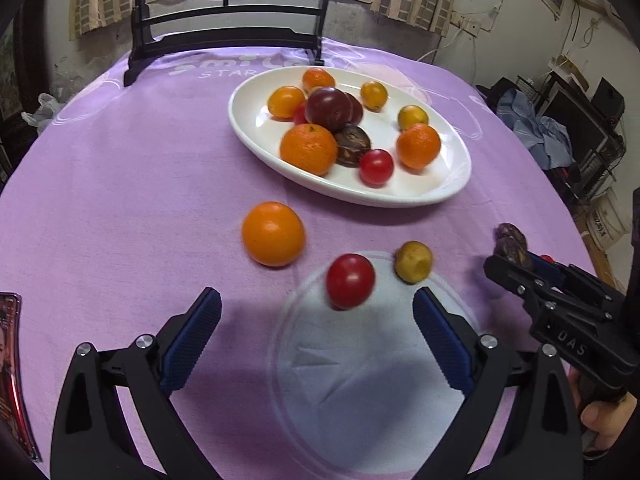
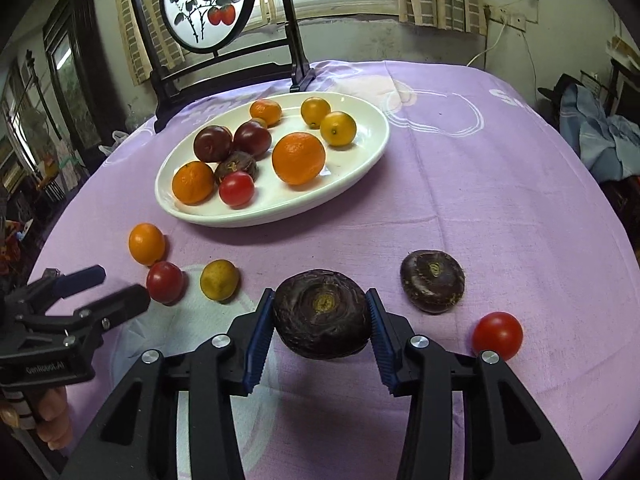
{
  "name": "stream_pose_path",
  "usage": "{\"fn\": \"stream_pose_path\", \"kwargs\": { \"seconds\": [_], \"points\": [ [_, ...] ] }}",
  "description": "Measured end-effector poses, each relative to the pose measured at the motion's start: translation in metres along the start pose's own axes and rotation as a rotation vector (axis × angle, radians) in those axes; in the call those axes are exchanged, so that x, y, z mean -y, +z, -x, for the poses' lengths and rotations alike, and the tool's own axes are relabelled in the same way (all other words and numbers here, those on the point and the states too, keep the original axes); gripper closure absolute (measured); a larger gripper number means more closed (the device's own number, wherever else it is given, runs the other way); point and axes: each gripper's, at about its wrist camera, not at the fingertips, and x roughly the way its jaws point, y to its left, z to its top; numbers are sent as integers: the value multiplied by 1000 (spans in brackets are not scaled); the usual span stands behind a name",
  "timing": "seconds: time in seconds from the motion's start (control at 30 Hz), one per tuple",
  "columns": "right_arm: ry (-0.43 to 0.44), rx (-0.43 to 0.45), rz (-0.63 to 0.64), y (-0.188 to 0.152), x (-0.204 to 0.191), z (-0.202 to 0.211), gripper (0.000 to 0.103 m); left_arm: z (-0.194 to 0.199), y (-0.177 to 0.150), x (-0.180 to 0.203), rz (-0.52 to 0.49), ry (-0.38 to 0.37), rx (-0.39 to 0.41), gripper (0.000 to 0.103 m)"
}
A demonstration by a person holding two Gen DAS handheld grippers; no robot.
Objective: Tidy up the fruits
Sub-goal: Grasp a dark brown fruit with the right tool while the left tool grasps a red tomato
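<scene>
Left gripper (image 1: 317, 314) is sitting closest in the left wrist view, fingers (image 1: 191, 340) spread wide with nothing between them. Just ahead of the gap a red tomato (image 1: 350, 281) is lying on the desk (image 1: 120, 184), a bit toward the right finger, with a yellow fruit (image 1: 413, 262) beside it and an orange (image 1: 273, 234) further out to the left. So that tomato looks like the easiest straight-ahead grab for the left.

Right wrist view: right gripper (image 2: 320, 320) is clamping a dark wrinkly fruit (image 2: 322, 314) between both pads, stem end facing the camera (looks lifted off the cloth, judging by the shadow). White plate (image 2: 372, 142) is lying ahead and to the left, already holding plenty of fruit.
</scene>
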Motion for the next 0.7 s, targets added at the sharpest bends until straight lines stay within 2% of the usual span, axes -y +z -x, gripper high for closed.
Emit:
{"fn": "stream_pose_path", "kwargs": {
  "seconds": [0.17,0.27,0.33,0.4,0.53,0.63,0.7],
  "points": [
    [35,5,-4,2,1,6,57,-7,-4,11,-37,32,2,9],
    [55,3,-18,2,3,8,57,-10,-6,13,-31,12,-10,23],
    [64,2,-19,2,3,10,57,-16,-7,17,-54,28,-23,30],
    [72,4,-15,2,1,11,57,-21,-9,19,-58,19,-44,44],
    [90,12,-1,1,-5,14,57,-25,-6,24,-75,8,-32,52],
    [92,17,4,1,-6,15,57,-29,-3,26,-76,20,-20,54],
    [89,18,0,2,-5,15,57,-32,0,27,-72,32,-10,60]
  ]
}}
